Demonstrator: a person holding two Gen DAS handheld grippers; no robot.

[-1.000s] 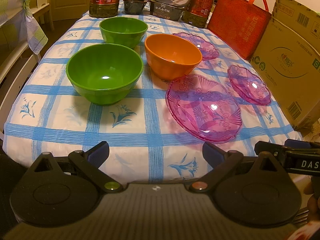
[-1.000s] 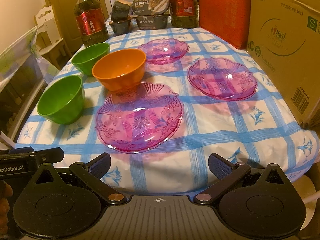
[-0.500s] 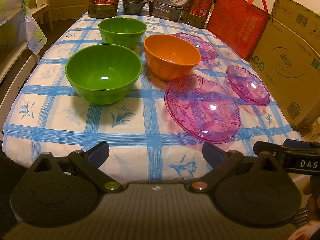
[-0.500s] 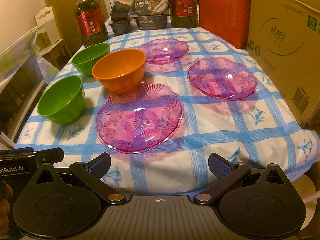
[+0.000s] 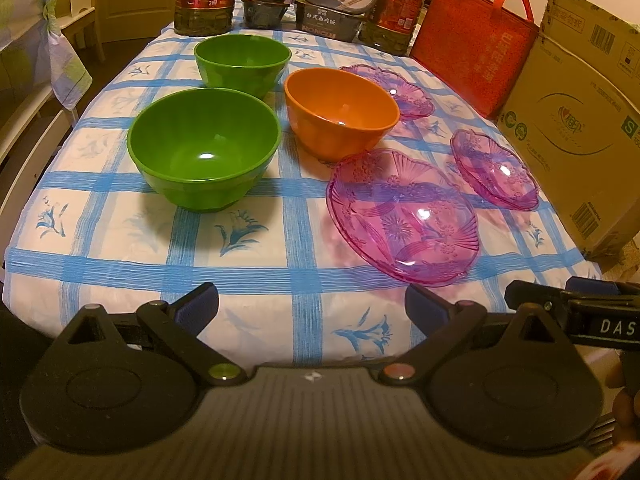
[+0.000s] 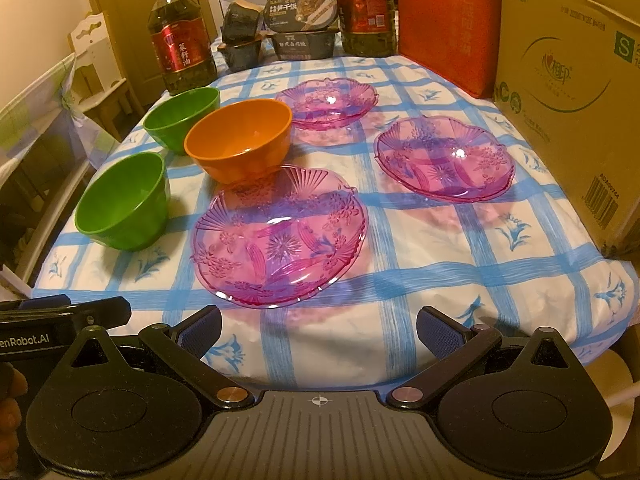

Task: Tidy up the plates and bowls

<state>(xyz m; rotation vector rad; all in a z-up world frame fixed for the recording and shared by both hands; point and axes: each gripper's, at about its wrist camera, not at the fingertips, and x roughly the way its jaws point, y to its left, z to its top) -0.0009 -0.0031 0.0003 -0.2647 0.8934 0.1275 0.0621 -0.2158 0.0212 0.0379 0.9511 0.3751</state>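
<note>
The left tool (image 5: 312,312) hangs wide apart before two green bowls (image 5: 204,152), an orange bowl (image 5: 340,112) and pink plates (image 5: 404,216).

Both tools are matte black plastic. The left gripper (image 5: 311,306) has a ribbed grey-black housing with a small white mark at its middle, two round black discs, and angled arms ending in blue textured pads (image 5: 197,307). One pivot screw is greenish, the other reddish. The right gripper (image 6: 319,325) looks the same, with brass and silver screws and a white crosshair mark. White lettering reads "DAS" on one body, "enRobot.AI" on the other.
</note>
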